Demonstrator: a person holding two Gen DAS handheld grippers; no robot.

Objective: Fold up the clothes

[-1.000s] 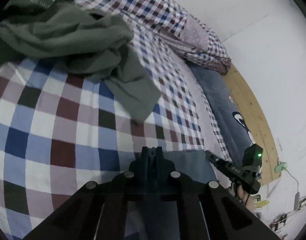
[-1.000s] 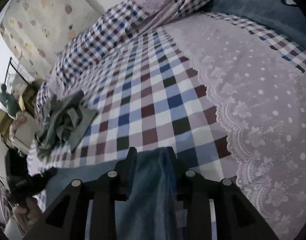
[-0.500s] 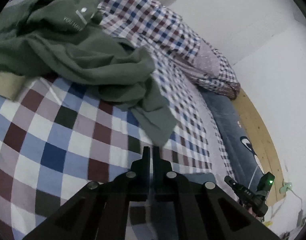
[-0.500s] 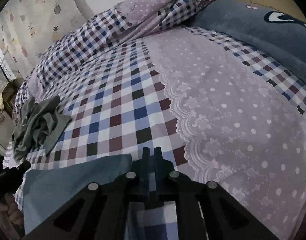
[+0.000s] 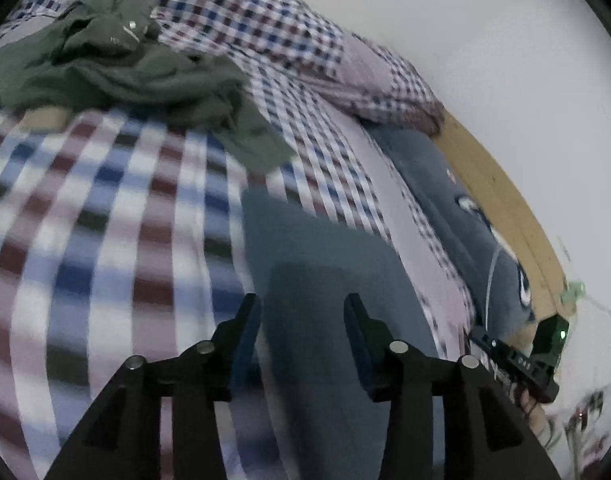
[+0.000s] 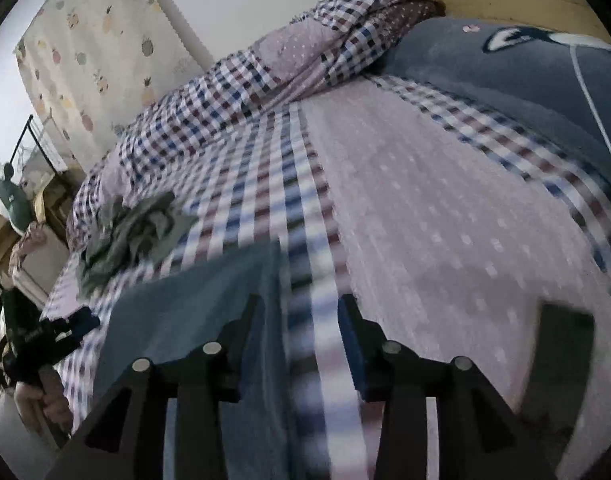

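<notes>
Bed: covered by a checked sheet in white, blue, maroon and dark squares, with a pale lilac dotted panel along one side; much of the sheet is motion-blurred in both views. Blue-grey garment: lying flat on the sheet with straight edges and a squared corner, nothing gripping it; in the right wrist view it lies to the left of centre. Left tool: fingers spread wide, nothing between them, poised over the near part of the blue-grey garment; whether the tips touch the cloth cannot be told. Right tool: fingers likewise spread apart and empty, its left finger over the garment's right edge, its right finger over the lilac panel. Each tool appears in the other's view, at the frame edge, held by a hand. Green garment: crumpled in a heap on the sheet beyond the blue-grey one, apart from it; one flap trails toward it. Bunched checked quilt: piled at the far end of the bed. Dark blue pillow: with a white motif, against the wooden headboard. Wall hanging: pale, printed with small fruit shapes.
</notes>
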